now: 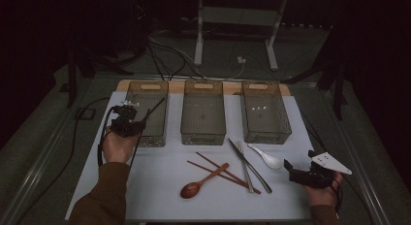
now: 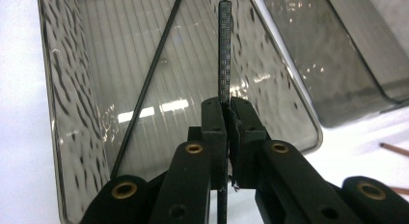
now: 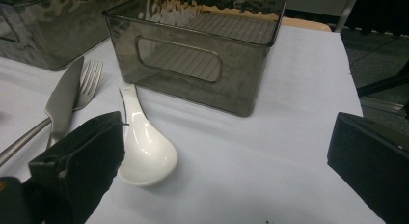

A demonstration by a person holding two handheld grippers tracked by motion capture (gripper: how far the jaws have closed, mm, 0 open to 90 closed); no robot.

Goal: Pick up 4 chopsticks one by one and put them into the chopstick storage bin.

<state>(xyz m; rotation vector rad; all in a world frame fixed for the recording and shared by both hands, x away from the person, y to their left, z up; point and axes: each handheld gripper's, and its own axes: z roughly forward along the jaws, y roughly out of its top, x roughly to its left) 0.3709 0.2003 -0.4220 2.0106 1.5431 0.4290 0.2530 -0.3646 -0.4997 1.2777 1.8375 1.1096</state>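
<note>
bins: 3 in a row at 12 o'clock on the mat (image 1: pixel 160 186); left bin (image 1: pixel 148 113), middle bin (image 1: pixel 203 113), right bin (image 1: pixel 265 112)
chopstick in bin (image 2: pixel 149 79): leaning inside left bin
cutlery: knife (image 1: pixel 249 165), fork (image 1: pixel 246 172), white spoon (image 1: pixel 264 157) at 6 o'clock of right bin
wooden spoon (image 1: pixel 203 181): 6 o'clock of middle bin, over 2 chopsticks (image 1: pixel 220 171)

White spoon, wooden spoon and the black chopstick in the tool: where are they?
White spoon (image 3: pixel 147 159), right gripper view, on its bowl.
Wooden spoon (image 1: pixel 191 189), high view, on its bowl.
Black chopstick (image 2: pixel 224 50), left gripper view, on its shaft.
</note>
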